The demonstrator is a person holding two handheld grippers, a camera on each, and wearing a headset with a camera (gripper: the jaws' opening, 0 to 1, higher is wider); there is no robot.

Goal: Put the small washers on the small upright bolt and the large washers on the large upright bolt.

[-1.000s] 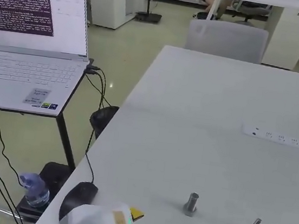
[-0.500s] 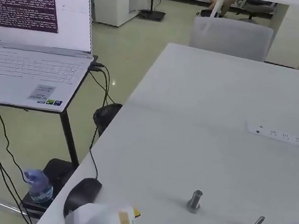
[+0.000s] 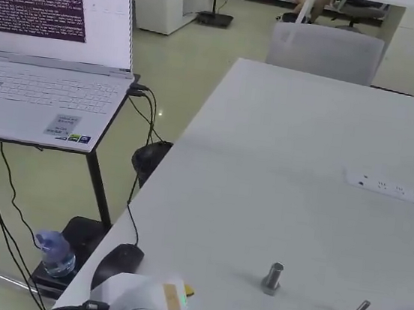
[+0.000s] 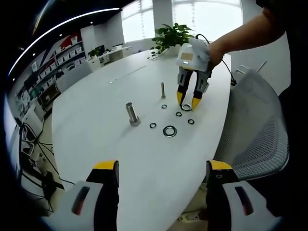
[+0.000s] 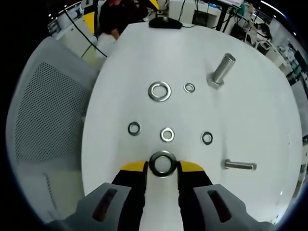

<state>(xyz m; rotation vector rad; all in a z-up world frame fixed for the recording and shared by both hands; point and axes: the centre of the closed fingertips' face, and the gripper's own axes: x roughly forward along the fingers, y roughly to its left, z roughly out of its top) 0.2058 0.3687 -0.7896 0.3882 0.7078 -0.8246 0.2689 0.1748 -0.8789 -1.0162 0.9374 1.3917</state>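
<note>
Fingertips (image 5: 134, 169) of your right gripper (image 5: 162, 167), capped in yellow, stood either side of a large washer (image 5: 162, 154) lying flat on the white table (image 5: 250, 115). They sat so close to its rim that it could not be told whether they pinched it or merely bracketed it. Your left gripper (image 4: 161, 168) hovered back from the work, its jaws wide apart and empty. Beyond the bracketed ring lay three small washers (image 5: 167, 134) in a loose row, then a second large washer (image 5: 160, 91) and a fourth small washer (image 5: 189, 87) near the large upright bolt (image 5: 221, 70). The small upright bolt (image 5: 239, 166) stood off to one side. The washer looked like thin steel, so it was probably light, rigid and slick. Because it lay flush with the tabletop, a hold across its outer edge seemed best, though one that might slip. Text on the laptop (image 3: 48, 98) screen and on its stickers was too small to read.
</note>
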